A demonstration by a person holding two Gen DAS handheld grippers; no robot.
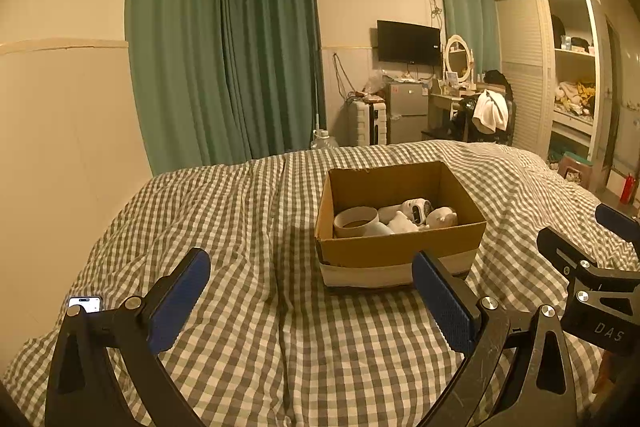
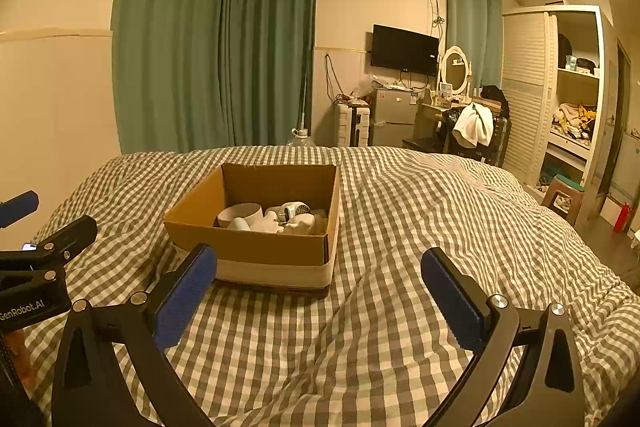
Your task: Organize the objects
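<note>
An open cardboard box (image 1: pixel 400 249) stands on the checked bed cover (image 1: pixel 260 211), ahead and to the right in the left wrist view. It holds a white round bowl (image 1: pixel 356 221), a small white device with a dark face (image 1: pixel 418 211) and other white objects. My left gripper (image 1: pixel 312 291) is open and empty, just short of the box's near left corner. In the right wrist view the box (image 2: pixel 256 247) is ahead and to the left, with the bowl (image 2: pixel 240 215) inside. My right gripper (image 2: pixel 320 287) is open and empty, near the box's front right corner.
A phone (image 1: pixel 85 303) with a lit screen lies on the cover at the far left. The right gripper shows at the right edge of the left wrist view (image 1: pixel 592 267). Beyond the bed stand a green curtain (image 1: pixel 224 47), a small fridge (image 1: pixel 406 111), a desk chair (image 1: pixel 488 115) and a wardrobe (image 1: pixel 568 75).
</note>
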